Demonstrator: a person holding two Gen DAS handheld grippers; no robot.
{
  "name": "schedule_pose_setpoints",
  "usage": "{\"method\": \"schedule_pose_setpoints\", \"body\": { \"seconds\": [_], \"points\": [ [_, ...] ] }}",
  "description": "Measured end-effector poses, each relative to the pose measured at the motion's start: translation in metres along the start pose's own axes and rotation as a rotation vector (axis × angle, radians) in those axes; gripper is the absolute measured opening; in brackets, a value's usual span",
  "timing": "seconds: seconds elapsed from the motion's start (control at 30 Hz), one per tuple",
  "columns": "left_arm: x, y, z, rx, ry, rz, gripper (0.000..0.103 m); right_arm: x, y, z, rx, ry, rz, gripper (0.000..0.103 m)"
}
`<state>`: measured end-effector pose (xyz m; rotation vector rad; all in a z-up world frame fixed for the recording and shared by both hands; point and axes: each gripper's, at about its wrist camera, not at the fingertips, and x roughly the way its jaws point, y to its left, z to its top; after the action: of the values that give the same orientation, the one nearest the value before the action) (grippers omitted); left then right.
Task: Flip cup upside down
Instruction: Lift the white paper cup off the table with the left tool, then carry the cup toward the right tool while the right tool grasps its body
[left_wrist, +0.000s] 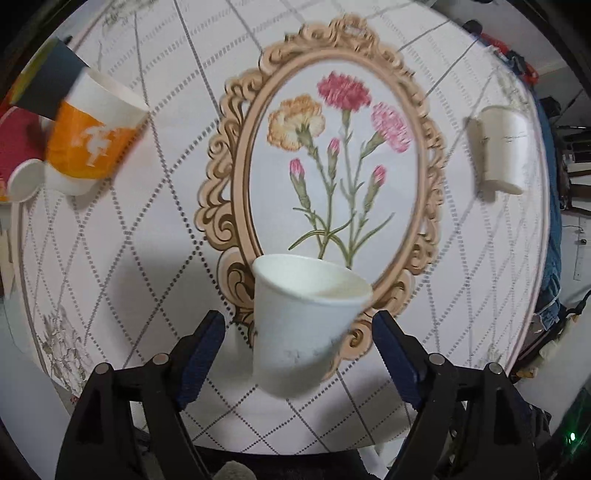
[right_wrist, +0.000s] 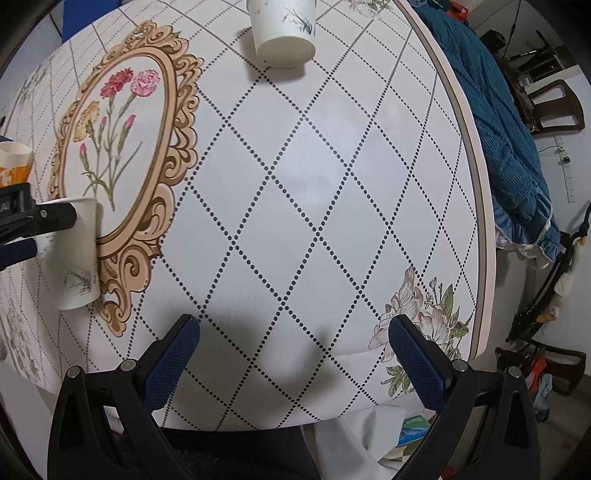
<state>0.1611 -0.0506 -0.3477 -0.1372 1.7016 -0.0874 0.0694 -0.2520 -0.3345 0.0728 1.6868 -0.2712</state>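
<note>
The left gripper (left_wrist: 297, 332) stands spread wide, its blue pads either side of a white paper cup (left_wrist: 303, 328) and touching neither wall. The cup sits mouth-up on the tabletop (left_wrist: 184, 221), at the 6 o'clock edge of the printed oval flower frame (left_wrist: 332, 166), and looks empty as far as its mouth shows. It appears light and thin-walled, likely to crumple under a hard squeeze and to slip if pinched too softly; the mid-wall, below the rolled rim, looks the soundest place to take hold. At 9 o'clock an orange cup (left_wrist: 92, 144) leans beside a red one (left_wrist: 18, 147); at 3 o'clock another white cup (left_wrist: 498, 147) rests rim-down. The right gripper (right_wrist: 293, 334), also spread and empty, hovers over bare checked cloth, well apart.
</note>
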Motion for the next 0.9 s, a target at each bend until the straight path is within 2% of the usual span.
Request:
{"method": "schedule_pose_setpoints", "body": {
  "seconds": [0.1, 0.27, 0.37, 0.6, 0.73, 0.9],
  "points": [
    [-0.031, 0.001, -0.015, 0.021, -0.077, 0.027, 0.081, -0.011, 0.001, -0.004, -0.005, -0.022, 0.028, 0.103],
    [-0.068, 0.011, -0.051, 0.061, -0.194, 0.169, 0.081, -0.034, 0.006, -0.017, -0.031, -0.068, 0.083, 0.103],
    [-0.075, 0.022, -0.072, 0.059, -0.228, 0.237, 0.081, -0.05, 0.012, -0.028, -0.057, -0.097, 0.123, 0.103],
    [-0.073, 0.073, -0.111, 0.024, -0.238, 0.292, 0.081, -0.076, 0.045, -0.042, -0.107, -0.132, 0.206, 0.103],
    [-0.065, 0.105, -0.112, -0.023, -0.216, 0.292, 0.081, -0.077, 0.068, -0.041, -0.12, -0.122, 0.216, 0.103],
    [-0.058, 0.138, -0.105, -0.061, -0.214, 0.268, 0.081, -0.072, 0.097, -0.034, -0.165, -0.095, 0.182, 0.103]
  ]
}}
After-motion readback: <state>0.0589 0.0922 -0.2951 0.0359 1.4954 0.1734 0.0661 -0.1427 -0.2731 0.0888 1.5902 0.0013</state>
